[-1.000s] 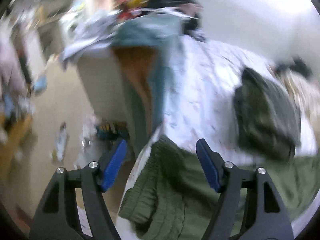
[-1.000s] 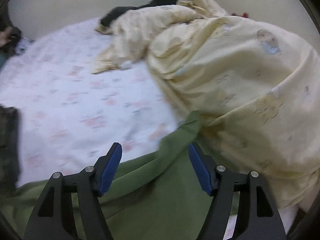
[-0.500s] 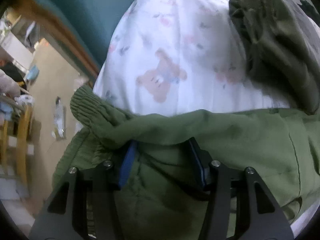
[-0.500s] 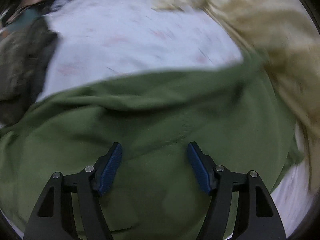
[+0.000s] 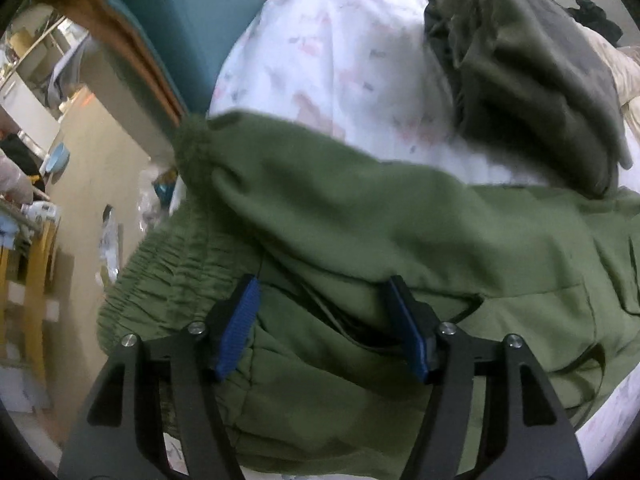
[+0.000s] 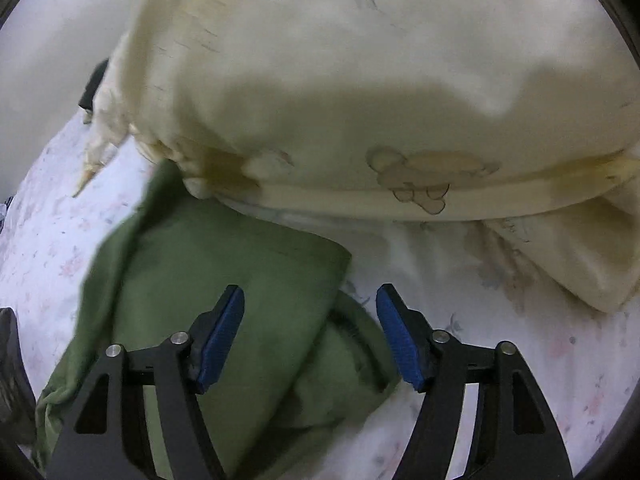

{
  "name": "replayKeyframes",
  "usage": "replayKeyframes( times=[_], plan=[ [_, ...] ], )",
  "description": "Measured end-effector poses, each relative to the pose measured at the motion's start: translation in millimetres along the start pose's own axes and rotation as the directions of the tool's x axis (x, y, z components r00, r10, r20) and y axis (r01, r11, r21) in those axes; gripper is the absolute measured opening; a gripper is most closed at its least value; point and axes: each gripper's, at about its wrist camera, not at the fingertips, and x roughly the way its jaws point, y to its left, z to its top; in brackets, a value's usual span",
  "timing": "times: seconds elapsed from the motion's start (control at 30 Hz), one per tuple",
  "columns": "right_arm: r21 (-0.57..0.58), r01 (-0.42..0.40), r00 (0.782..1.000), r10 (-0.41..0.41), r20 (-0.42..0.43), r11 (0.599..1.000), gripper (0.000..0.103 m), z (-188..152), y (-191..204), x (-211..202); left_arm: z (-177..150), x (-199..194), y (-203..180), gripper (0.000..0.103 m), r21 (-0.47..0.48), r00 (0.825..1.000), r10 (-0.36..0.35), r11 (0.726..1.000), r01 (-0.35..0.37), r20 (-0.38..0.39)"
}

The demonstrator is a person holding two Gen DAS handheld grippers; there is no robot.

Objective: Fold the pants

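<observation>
Nearest in the left wrist view, the left gripper [image 5: 326, 322] is pointed steeply down over the waist end of the green pants [image 5: 400, 240]. Its fingers [image 5: 240, 320] are opening; folded cloth lies between them, but the pads are not seen pressing on it. In the right wrist view the right gripper [image 6: 310, 330] is likewise angled down over the leg end of the pants [image 6: 224, 276]. Its fingers [image 6: 220, 330] are closing with a corner of the fabric between them, not yet pinched.

The pants are spread across the bed [image 5: 340, 60], on its printed sheet, with one layer already turned over another and the gathered waistband [image 5: 172, 280] hanging near the bed's edge.

Several risks may be judged from here. Only the upper layer could be caught by the right fingers, so that the fold would be pulled askew. The waistband could be dragged off the edge once released, since it already overhangs. The yellow duvet [image 6: 360, 100], bulked just beyond the leg end and touching it, could be snagged along with the cloth.

Farther off, a darker folded garment [image 5: 532, 80] is seen lying just beside the pants.
</observation>
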Motion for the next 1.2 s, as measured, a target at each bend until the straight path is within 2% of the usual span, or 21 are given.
replayKeyframes(
  times=[0.07,0.1,0.17,0.27,0.33,0.37,0.43,0.53,0.6,0.7,0.77,0.83,0.87,0.9,0.93,0.97,1.0,1.03,1.1,1.17,1.2],
  plan=[
    [-0.026,-0.026,0.998,0.024,-0.062,0.999,0.03,3,0,16,-1,0,-3,0.062,0.012,1.0,0.012,1.0,-0.012,0.013],
    [-0.057,-0.009,0.998,0.006,-0.061,0.998,0.014,1,5,16,-4,-2,-4,0.062,0.017,1.0,0.019,1.0,-0.019,0.015],
    [-0.145,0.05,0.999,-0.046,0.029,0.988,0.0,0,17,2,-5,0,-5,0.063,0.024,1.0,0.028,0.999,-0.028,0.008],
    [-0.173,0.137,0.98,-0.108,0.17,0.975,0.0,-1,23,-31,-4,4,-8,0.063,0.03,1.0,0.027,0.999,-0.027,0.008],
    [-0.154,0.203,0.962,-0.167,0.216,0.967,0.0,-4,17,-46,-3,5,-8,0.064,0.021,1.0,0.015,1.0,-0.015,0.004],
    [-0.13,0.233,0.957,-0.203,0.207,0.964,0.0,-5,12,-46,-4,5,-9,0.064,0.021,1.0,0.011,1.0,-0.011,0.001],
    [-0.105,0.283,0.957,-0.274,0.099,0.953,0.0,-11,-4,-26,-5,5,-11,0.064,0.027,1.0,0.011,1.0,-0.011,-0.008],
    [-0.128,0.291,0.953,-0.299,-0.049,0.948,0.0,-24,-18,8,-5,4,-9,0.064,0.031,1.0,0.018,0.999,-0.018,-0.018],
    [-0.16,0.318,0.943,-0.33,-0.053,0.934,0.004,-27,-13,10,-5,1,-7,0.064,0.031,1.0,0.008,0.999,-0.008,-0.022],
    [-0.158,0.341,0.94,-0.34,0.032,0.927,0.013,-19,0,-10,-9,-3,-5,0.064,0.036,1.0,0.001,0.999,0.0,-0.015],
    [-0.163,0.289,0.953,-0.267,0.141,0.943,0.018,-13,20,-34,-11,-2,-5,0.064,0.043,1.0,0.004,0.999,-0.003,-0.009],
    [-0.21,0.154,0.976,-0.116,0.186,0.965,0.022,-13,45,-49,-13,-1,-4,0.064,0.043,1.0,0.003,0.999,-0.003,-0.004],
    [-0.256,0.046,0.987,-0.005,0.159,0.966,0.022,-16,62,-51,-13,0,-4,0.064,0.039,1.0,-0.001,0.999,0.001,0.0],
    [-0.305,-0.102,0.989,0.13,0.075,0.947,0.022,-21,83,-47,-14,0,-2,0.064,0.034,1.0,-0.005,0.999,0.005,0.003],
    [-0.33,-0.238,0.97,0.242,-0.03,0.913,0.022,-29,100,-40,-15,0,-1,0.065,0.03,1.0,-0.009,1.0,0.009,0.004],
    [-0.352,-0.37,0.929,0.338,-0.15,0.86,0.021,-38,123,-30,-17,0,0,0.065,0.026,1.0,-0.011,1.0,0.011,0.006],
    [-0.424,-0.458,0.889,0.389,-0.242,0.782,0.02,-55,147,-23,-19,0,1,0.065,0.028,1.0,-0.012,1.0,0.012,0.008],
    [-0.492,-0.455,0.89,0.361,-0.279,0.742,0.02,-69,164,-18,-20,0,1,0.065,0.033,1.0,-0.011,0.999,0.011,0.008],
    [-0.605,-0.393,0.917,0.247,-0.313,0.693,0.019,-93,196,5,-22,0,1,0.065,0.043,1.0,-0.009,0.999,0.008,0.004],
    [-0.619,-0.299,0.952,0.188,-0.24,0.726,0.015,-95,214,24,-24,1,2,0.066,0.045,1.0,-0.01,0.999,0.01,0.002],
    [-0.598,-0.239,0.97,0.166,-0.175,0.765,0.015,-87,219,26,-25,0,2,0.066,0.046,1.0,-0.012,0.999,0.012,-0.001]
  ],
)
